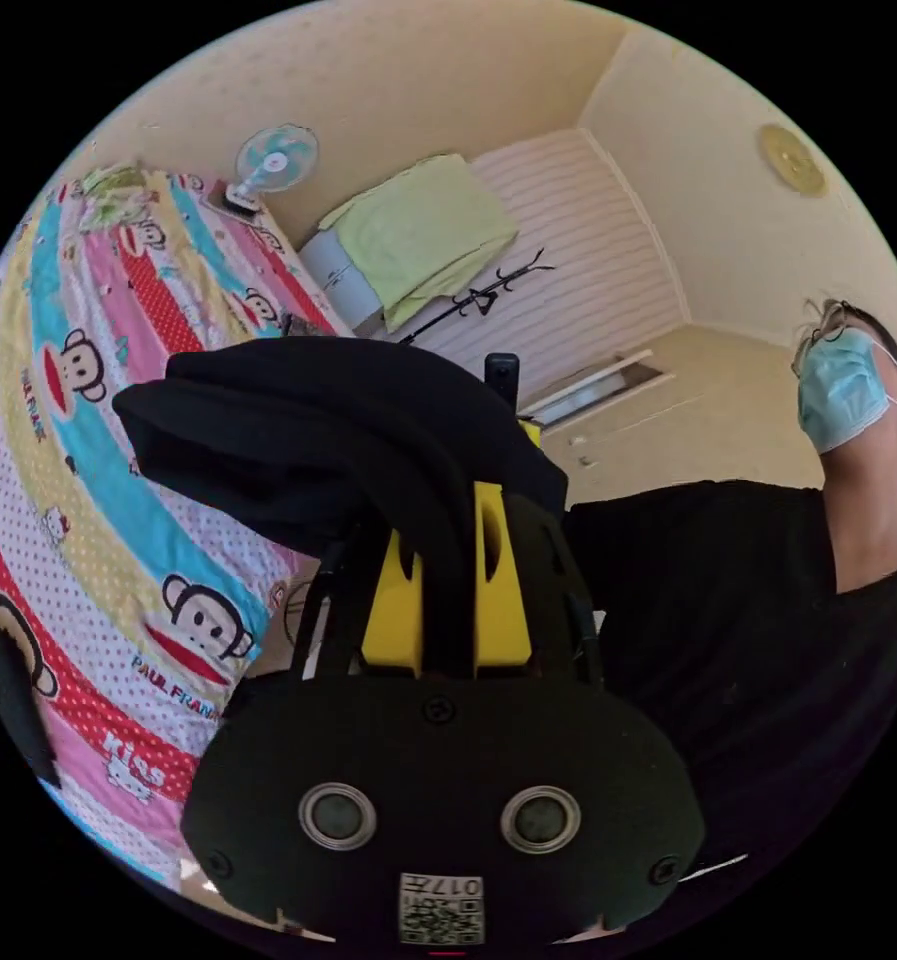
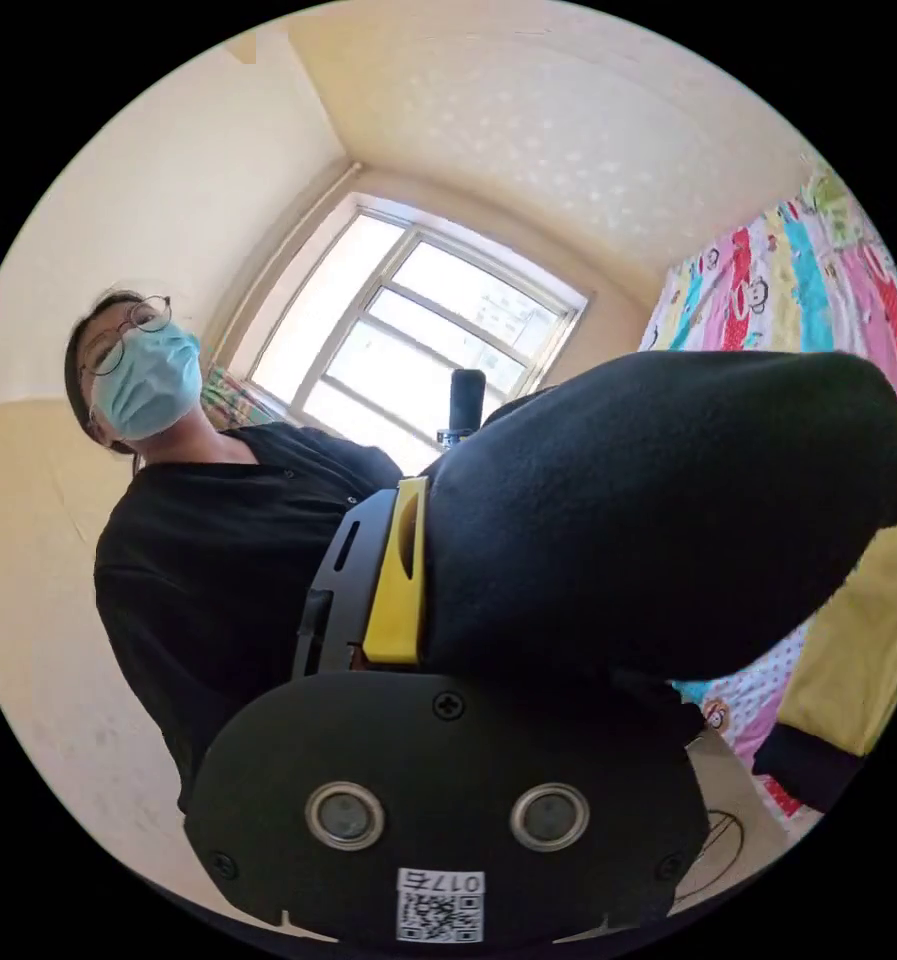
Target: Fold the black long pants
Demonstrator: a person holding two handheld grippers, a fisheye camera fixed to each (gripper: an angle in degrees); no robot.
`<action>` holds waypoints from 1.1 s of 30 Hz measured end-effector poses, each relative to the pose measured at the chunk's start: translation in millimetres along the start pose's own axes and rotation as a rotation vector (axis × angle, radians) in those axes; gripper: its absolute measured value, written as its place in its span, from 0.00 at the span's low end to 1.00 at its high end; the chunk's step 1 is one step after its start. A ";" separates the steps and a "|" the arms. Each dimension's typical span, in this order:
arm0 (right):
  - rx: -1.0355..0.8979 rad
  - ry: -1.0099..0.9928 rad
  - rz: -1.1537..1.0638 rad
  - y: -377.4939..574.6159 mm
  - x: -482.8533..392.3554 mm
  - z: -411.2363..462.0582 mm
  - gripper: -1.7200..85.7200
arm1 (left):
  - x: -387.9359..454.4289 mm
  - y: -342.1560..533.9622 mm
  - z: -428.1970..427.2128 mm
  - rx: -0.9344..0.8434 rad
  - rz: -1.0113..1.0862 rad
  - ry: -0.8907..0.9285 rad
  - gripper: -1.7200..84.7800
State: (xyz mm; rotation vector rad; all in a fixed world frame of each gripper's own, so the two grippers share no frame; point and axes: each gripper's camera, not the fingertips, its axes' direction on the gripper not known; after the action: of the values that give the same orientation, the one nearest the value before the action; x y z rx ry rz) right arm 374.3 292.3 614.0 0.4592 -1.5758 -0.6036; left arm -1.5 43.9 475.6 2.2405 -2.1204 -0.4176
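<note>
The black long pants [image 1: 298, 430] hang in a thick bundle over my left gripper [image 1: 446, 500], which is raised in the air. A fold of them runs down between its two yellow jaws, and the jaws are shut on it. In the right gripper view the black pants [image 2: 648, 520] bulge over my right gripper [image 2: 438, 500]. The cloth presses against the inner face of the one yellow jaw that shows and covers the other. Both grippers point up, away from the bed.
A bed with a colourful cartoon sheet [image 1: 98, 450] lies to one side, also as the sheet [image 2: 798, 270]. A person in a black top [image 1: 728, 600] stands close behind the grippers. A fan [image 1: 273, 165], a green cloth [image 1: 423, 235] on a cabinet and a window [image 2: 418, 330] are further off.
</note>
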 end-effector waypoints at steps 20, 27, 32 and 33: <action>0.590 0.553 1.178 252.4 198.8 -1.0 0.05 | -265.0 285.1 -102.0 -0.514 -1.679 -0.733 0.01; -0.387 0.670 0.975 155.3 259.0 164.6 0.03 | -129.4 429.6 -200.2 0.149 -2.043 -0.624 0.01; -0.725 0.616 0.669 49.4 293.0 281.4 0.04 | -107.7 464.7 -163.2 0.256 -2.115 -0.494 0.01; -0.758 0.592 0.617 20.9 303.0 307.1 0.04 | -107.8 470.0 -151.5 0.266 -2.111 -0.440 0.01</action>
State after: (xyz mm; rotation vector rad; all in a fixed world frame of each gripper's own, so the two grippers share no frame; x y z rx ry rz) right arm 41.4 154.3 852.1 -0.3920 -0.7612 -0.4729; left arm -432.1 91.7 735.9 3.5596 1.1278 -0.5146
